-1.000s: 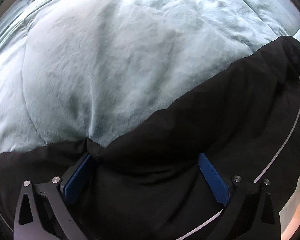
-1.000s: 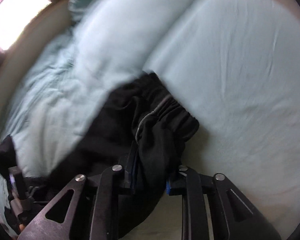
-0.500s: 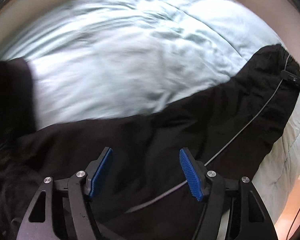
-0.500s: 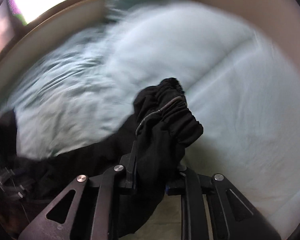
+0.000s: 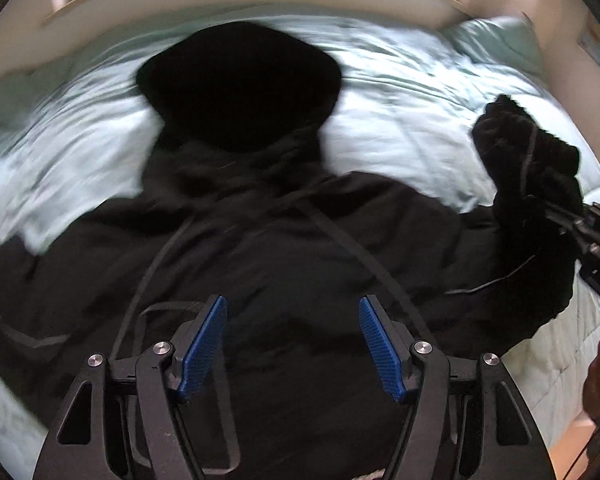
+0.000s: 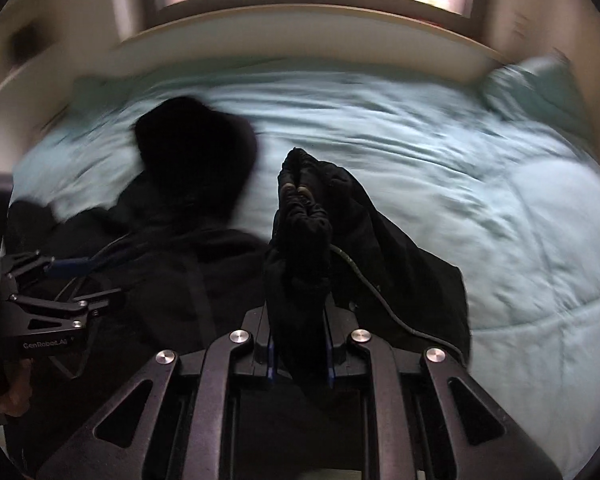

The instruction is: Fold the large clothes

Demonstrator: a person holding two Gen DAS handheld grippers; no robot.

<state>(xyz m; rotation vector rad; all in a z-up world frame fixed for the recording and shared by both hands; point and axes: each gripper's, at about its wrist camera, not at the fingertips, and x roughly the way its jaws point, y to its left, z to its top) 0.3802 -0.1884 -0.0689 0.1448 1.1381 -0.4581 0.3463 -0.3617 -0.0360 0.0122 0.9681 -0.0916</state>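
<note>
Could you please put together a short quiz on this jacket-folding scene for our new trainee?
1. True or false: the right gripper is shut on the black jacket's gathered cuff.
2. What lies between the left gripper's pads: A) a pillow B) jacket fabric, unpinched C) a cable only?
3. What colour is the bedding?

Key: 1 true; 2 B; 3 pale blue-green.

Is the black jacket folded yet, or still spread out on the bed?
Still spread, not folded. The black jacket lies open across the bed, hood extended, with only one sleeve cuff lifted in the right gripper.
</note>
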